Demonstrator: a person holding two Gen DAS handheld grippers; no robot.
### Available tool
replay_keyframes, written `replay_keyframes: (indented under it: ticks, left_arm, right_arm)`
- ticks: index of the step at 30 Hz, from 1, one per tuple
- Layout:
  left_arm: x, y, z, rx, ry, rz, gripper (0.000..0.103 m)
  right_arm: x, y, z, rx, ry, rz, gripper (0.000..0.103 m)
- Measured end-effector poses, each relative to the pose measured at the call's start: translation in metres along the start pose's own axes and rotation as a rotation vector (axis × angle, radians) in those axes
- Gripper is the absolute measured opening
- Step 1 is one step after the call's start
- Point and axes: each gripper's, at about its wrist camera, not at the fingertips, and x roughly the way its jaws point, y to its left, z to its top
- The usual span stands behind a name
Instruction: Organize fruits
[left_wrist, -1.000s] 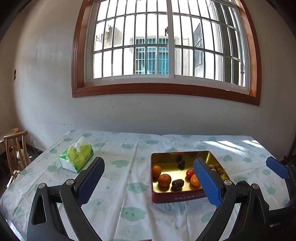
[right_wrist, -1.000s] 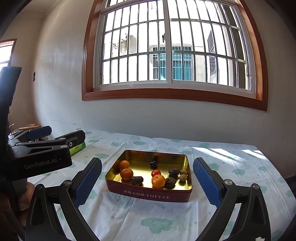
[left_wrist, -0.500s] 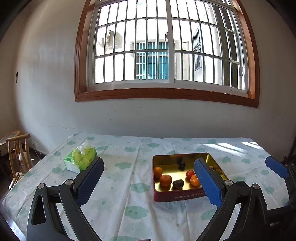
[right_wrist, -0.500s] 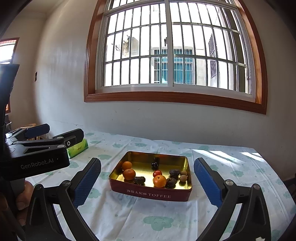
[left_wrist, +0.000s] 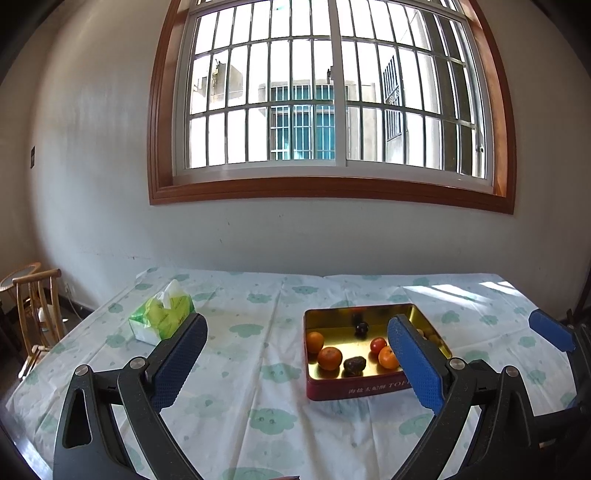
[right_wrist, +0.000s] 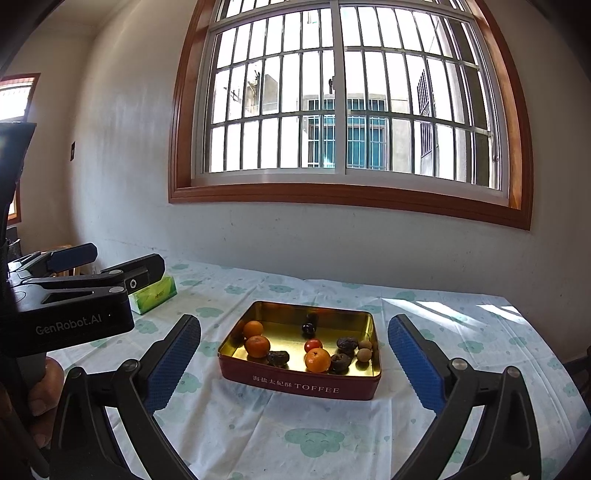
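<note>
A red toffee tin (right_wrist: 299, 384) with a gold inside stands on the table and holds several fruits: oranges (right_wrist: 257, 346), a red cherry tomato (right_wrist: 313, 345), dark wrinkled fruits (right_wrist: 346, 343), a dark plum (right_wrist: 308, 327) and small brown longans (right_wrist: 364, 355). The same tin (left_wrist: 354, 389) shows in the left wrist view with oranges (left_wrist: 329, 358). My right gripper (right_wrist: 293, 363) hangs open in front of the tin, above the cloth. My left gripper (left_wrist: 297, 363) is open too, left of the tin and back from it. Neither holds anything.
A green tissue pack (left_wrist: 161, 317) lies at the table's left. The table wears a white cloth with green cloud prints (right_wrist: 314, 439). A wooden chair (left_wrist: 35, 314) stands off the left edge. A wall with a barred window (right_wrist: 351, 103) rises behind.
Both grippers have pulled back and up from the tin, which now looks smaller and farther. Both stayed open.
</note>
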Motion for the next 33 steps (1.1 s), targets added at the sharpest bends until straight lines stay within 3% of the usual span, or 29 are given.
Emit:
replay_keyframes:
  ticks: [22,27,33]
  left_arm:
    - [0.01,-0.001,-0.004,0.005,0.035,-0.002,0.098]
    - [0.026,-0.004,-0.011,-0.001,0.089,-0.021,0.1]
    - [0.036,-0.008,-0.021,0.001,0.091,0.0,0.1]
  right_arm:
    - [0.006,-0.012,-0.011,0.009,0.04,-0.005,0.102]
    - [0.025,-0.034,-0.027,0.026,0.113,-0.03,0.102]
    - [0.057,-0.081,-0.058,0.033,0.262,-0.094,0.102]
